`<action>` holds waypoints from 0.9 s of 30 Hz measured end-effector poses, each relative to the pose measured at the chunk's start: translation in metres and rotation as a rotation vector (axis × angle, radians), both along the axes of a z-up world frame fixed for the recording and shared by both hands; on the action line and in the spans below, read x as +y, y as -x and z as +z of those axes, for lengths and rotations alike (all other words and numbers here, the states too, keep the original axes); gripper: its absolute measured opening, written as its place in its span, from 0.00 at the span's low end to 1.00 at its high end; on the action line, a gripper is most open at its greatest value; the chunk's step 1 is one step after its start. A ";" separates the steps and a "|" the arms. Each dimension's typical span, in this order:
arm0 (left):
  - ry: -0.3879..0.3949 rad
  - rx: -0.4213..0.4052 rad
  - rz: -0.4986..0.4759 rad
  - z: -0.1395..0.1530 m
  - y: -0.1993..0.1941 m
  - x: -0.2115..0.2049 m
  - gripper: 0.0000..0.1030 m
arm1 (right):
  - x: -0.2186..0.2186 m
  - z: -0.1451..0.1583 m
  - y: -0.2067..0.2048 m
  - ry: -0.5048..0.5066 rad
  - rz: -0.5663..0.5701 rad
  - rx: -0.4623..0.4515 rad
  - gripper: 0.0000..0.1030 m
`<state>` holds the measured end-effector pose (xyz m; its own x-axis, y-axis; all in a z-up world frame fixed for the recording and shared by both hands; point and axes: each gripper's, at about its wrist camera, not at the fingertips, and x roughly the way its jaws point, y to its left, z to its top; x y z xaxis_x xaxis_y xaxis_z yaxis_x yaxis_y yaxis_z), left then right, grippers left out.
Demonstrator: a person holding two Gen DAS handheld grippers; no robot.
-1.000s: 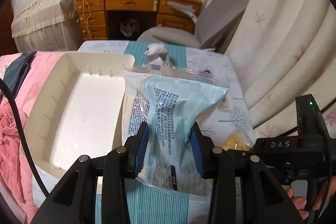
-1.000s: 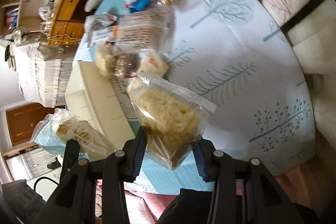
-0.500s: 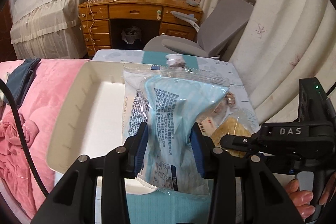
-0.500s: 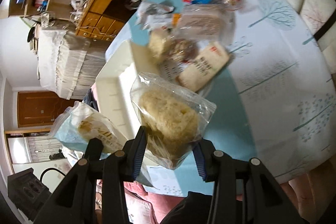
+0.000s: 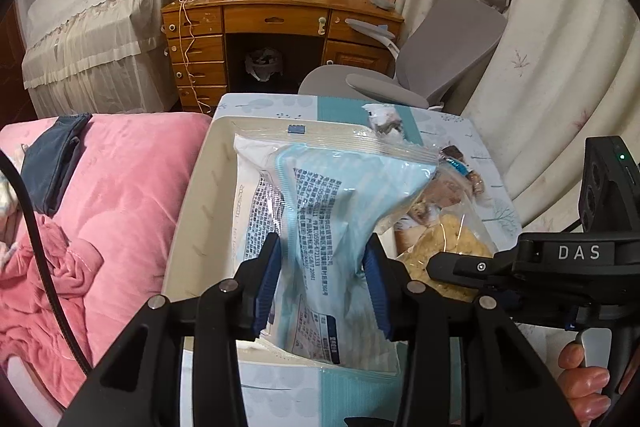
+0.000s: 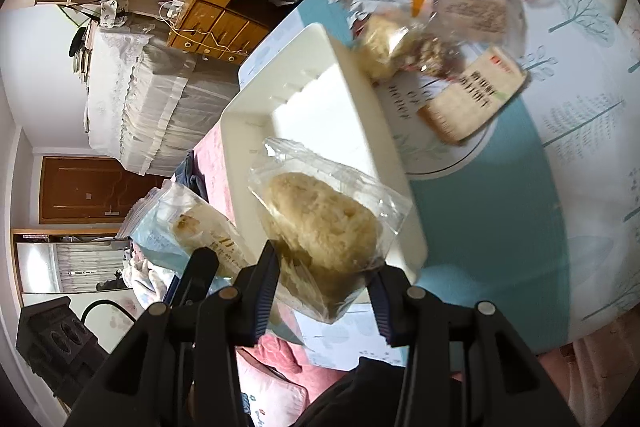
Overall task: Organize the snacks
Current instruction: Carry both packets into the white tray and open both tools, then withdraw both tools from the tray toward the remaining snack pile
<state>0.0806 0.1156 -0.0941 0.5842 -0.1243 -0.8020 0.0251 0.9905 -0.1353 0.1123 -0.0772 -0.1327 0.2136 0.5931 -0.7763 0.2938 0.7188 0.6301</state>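
My left gripper [image 5: 322, 283] is shut on a light-blue snack bag [image 5: 332, 211] and holds it above the near end of the cream tray [image 5: 192, 195]. My right gripper [image 6: 324, 287] is shut on a clear bag of pale crisps [image 6: 324, 223] and holds it over the tray's near corner [image 6: 396, 211]. The right gripper and its crisp bag [image 5: 452, 251] show at the right of the left wrist view. The blue bag [image 6: 188, 227] shows at the left of the right wrist view. The tray's floor looks bare.
Several wrapped snacks [image 6: 436, 31] and a beige packet [image 6: 476, 95] lie on the tree-print table [image 6: 580, 131] beyond the tray. A pink blanket [image 5: 104, 211] lies left of the tray. A grey chair [image 5: 432, 55] and a wooden desk [image 5: 276, 23] stand behind.
Both grippers have moved back toward me and over the tray with their bags. The crisp bag has come from beside the tray to above its near corner.
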 end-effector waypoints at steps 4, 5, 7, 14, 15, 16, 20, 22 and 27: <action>-0.011 0.015 -0.026 -0.004 -0.004 0.019 0.39 | 0.019 -0.006 0.003 -0.012 -0.021 0.011 0.41; -0.013 0.019 -0.034 -0.006 -0.005 0.025 0.39 | 0.023 -0.007 0.004 -0.015 -0.028 0.015 0.41; -0.014 0.024 -0.051 -0.009 -0.007 0.032 0.39 | 0.031 -0.010 0.006 -0.021 -0.041 0.021 0.41; -0.021 0.053 -0.105 -0.016 -0.013 0.041 0.57 | 0.045 -0.021 0.016 -0.047 -0.114 0.042 0.43; -0.030 0.055 -0.107 -0.016 -0.013 0.040 0.62 | 0.045 -0.024 0.017 -0.056 -0.125 0.049 0.43; -0.046 0.050 -0.108 -0.015 -0.012 0.041 0.63 | 0.044 -0.027 0.019 -0.064 -0.145 0.063 0.43; -0.053 0.037 -0.128 -0.015 -0.010 0.042 0.72 | 0.042 -0.037 0.027 -0.087 -0.200 0.101 0.45; -0.051 0.045 -0.133 -0.016 -0.011 0.043 0.72 | 0.041 -0.037 0.030 -0.085 -0.216 0.105 0.54; -0.033 0.056 -0.151 -0.016 -0.010 0.041 0.72 | 0.039 -0.034 0.034 -0.076 -0.232 0.104 0.64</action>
